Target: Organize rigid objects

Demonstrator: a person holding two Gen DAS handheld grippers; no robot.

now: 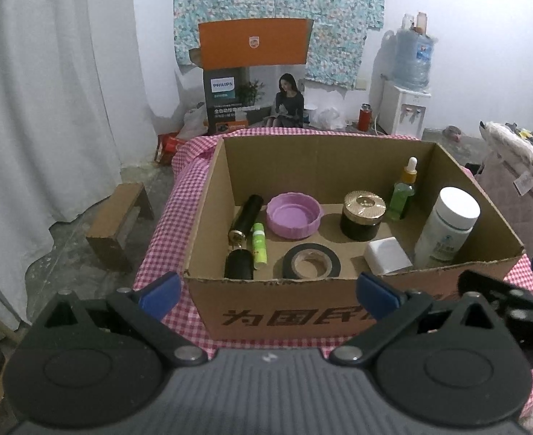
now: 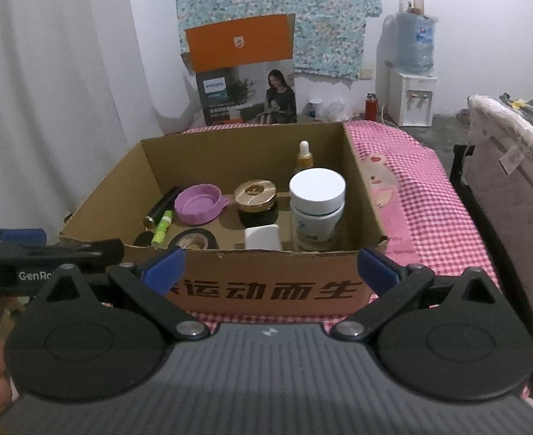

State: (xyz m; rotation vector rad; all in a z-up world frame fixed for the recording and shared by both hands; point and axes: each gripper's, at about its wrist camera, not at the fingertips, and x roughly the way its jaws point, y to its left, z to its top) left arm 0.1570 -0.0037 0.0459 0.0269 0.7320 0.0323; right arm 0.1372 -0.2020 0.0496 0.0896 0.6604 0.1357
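An open cardboard box (image 1: pixel 208 195) (image 2: pixel 360 188) stands on a pink checked tablecloth. Inside it are a purple bowl (image 1: pixel 293 215) (image 2: pixel 199 204), a black jar with a gold lid (image 1: pixel 363 215) (image 2: pixel 256 203), a black tape roll (image 1: pixel 311 261) (image 2: pixel 193 241), a white bottle (image 1: pixel 447 226) (image 2: pixel 317 210), a green dropper bottle (image 1: pixel 404 190), a white block (image 1: pixel 388 255) (image 2: pixel 262 237), a small green tube (image 1: pixel 259 243) (image 2: pixel 162 230) and a black cylinder (image 1: pixel 246 217). My left gripper (image 1: pixel 268 291) and right gripper (image 2: pixel 270 268) are both open and empty, in front of the box's near wall.
The tablecloth (image 2: pixel 422 188) extends right of the box. A Philips carton (image 1: pixel 253 76), a water dispenser (image 1: pixel 408 108) and a red flask (image 1: pixel 365 116) stand by the back wall. A wooden stool (image 1: pixel 119 224) is on the floor left. A padded chair (image 2: pixel 513 195) is right.
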